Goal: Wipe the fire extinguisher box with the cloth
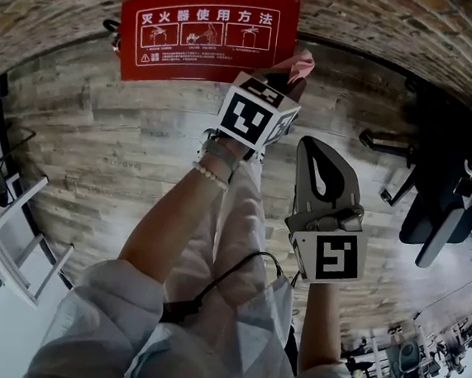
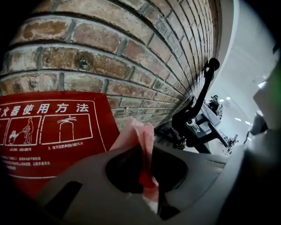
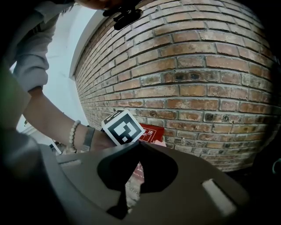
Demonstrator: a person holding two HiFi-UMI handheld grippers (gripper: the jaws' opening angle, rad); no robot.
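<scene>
The red fire extinguisher box (image 1: 207,36) with white printed instructions stands against the brick wall; its lid also fills the lower left of the left gripper view (image 2: 52,127). My left gripper (image 1: 295,80) is shut on a pink cloth (image 1: 301,65), which is held at the box's right edge. In the left gripper view the cloth (image 2: 137,136) bunches up out of the shut jaws (image 2: 147,158). My right gripper (image 1: 313,148) hangs lower and to the right, away from the box, shut with nothing in it (image 3: 137,144). The left gripper's marker cube (image 3: 123,127) hides most of the box (image 3: 151,132) in the right gripper view.
A brick wall (image 1: 401,25) runs behind the box above a wood-plank floor (image 1: 124,148). A black wheeled chair (image 1: 442,204) stands at the right and also shows in the left gripper view (image 2: 197,118). A white rack (image 1: 8,228) stands at the left.
</scene>
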